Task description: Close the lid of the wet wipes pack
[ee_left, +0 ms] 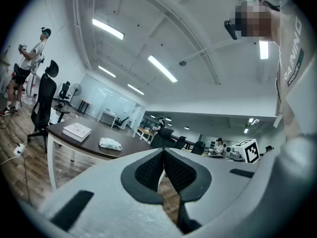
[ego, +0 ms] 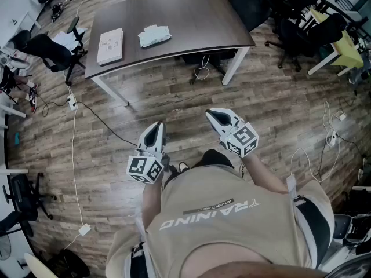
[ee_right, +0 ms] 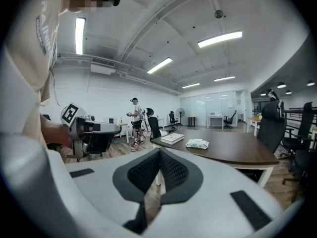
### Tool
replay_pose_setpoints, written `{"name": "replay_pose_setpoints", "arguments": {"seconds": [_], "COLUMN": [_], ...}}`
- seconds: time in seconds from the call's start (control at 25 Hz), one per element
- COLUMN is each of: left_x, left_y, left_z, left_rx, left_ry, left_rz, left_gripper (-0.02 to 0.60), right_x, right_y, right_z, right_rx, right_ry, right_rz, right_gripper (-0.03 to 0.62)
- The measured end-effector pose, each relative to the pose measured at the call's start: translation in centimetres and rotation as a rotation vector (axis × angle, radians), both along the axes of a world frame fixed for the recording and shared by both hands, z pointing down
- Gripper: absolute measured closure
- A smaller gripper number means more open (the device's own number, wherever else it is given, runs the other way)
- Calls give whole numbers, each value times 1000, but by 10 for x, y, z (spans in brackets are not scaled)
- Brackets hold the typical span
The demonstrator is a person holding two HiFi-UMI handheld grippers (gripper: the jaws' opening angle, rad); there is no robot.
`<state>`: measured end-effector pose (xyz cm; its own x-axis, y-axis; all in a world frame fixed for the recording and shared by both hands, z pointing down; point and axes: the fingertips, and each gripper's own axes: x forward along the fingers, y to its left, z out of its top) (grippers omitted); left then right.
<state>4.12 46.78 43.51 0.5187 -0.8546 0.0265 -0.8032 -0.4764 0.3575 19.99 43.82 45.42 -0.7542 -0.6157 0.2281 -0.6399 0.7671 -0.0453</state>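
Wood-plank floor [ego: 272,106], open office, person standing back from the table [ego: 191,13].

- Left tongs [ego: 155,127]: held low in front of the body, clenched. In the left gripper view the pads meet at the tips with nothing between them.
- Right tongs [ego: 214,116]: held level with the left and a little nearer the table, also clenched on nothing. The pads touch at the tips in the right gripper view.
- Both tongs are over bare floor, well short of the table's near edge, and both point toward it.
- Table: dark brown top on white legs.
- Wet wipes pack [ego: 154,36]: lies flat on the tabletop, toward the table's left half and back from its near edge. It is well apart from both tongs and touches neither. Too small in every view to tell how the lid sits.
- Flat white box [ego: 110,46]: on the table just left of the pack, not touching it.
- Black office chair [ego: 53,52]: off the table's left end.
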Motion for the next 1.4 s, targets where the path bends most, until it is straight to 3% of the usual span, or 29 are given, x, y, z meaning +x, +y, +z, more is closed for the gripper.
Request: {"name": "replay_pose_setpoints", "arguments": {"seconds": [0.44, 0.8, 1.12, 1.4], "left_x": [-36, -58, -52, -39], "left_y": [-18, -51, -116, -170], "left_z": [12, 51, 30, 5], "left_rx": [-20, -110, -93, -80], "left_ry": [-20, -6, -58, -137], "left_rz": [11, -48, -51, -66], "left_gripper": [577, 577, 577, 577], "right_x": [-28, -45, -42, -40], "right_y": [-22, -50, -112, -188], "right_z": [-5, 16, 35, 18], "right_rx": [-7, -47, -98, -72], "right_ry": [-19, 68, -18, -124], "right_rz": [63, 55, 38, 4], "right_gripper": [580, 580, 580, 580]}}
